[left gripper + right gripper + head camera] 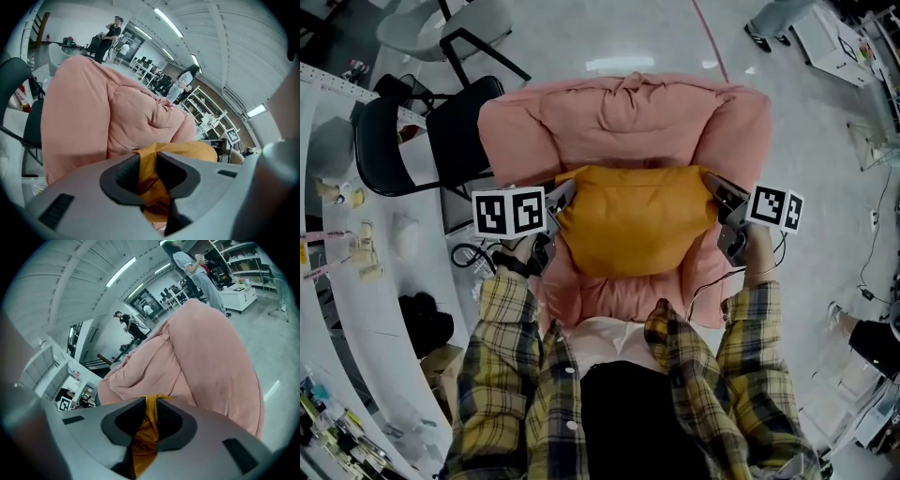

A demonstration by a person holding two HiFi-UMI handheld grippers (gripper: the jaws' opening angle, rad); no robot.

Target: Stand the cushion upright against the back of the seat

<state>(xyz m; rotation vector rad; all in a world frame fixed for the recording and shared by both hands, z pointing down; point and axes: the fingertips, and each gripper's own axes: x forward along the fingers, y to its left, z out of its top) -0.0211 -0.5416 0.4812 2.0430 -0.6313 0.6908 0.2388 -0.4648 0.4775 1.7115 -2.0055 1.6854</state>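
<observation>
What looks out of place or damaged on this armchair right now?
Nothing is spilled or damaged. The orange cushion is over the pink armchair, pinched at its two side corners by the left claw and right claw, so its fabric bunches there.

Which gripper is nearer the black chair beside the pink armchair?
Left. The left gripper holds the orange cushion by the edge toward the black chair; the right gripper holds the opposite edge, farther away.

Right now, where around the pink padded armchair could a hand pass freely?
Bare grey floor right of the pink padded armchair is free. Left is crowded: black chair, white table. The orange fabric cushion covers most of the seat.
</observation>
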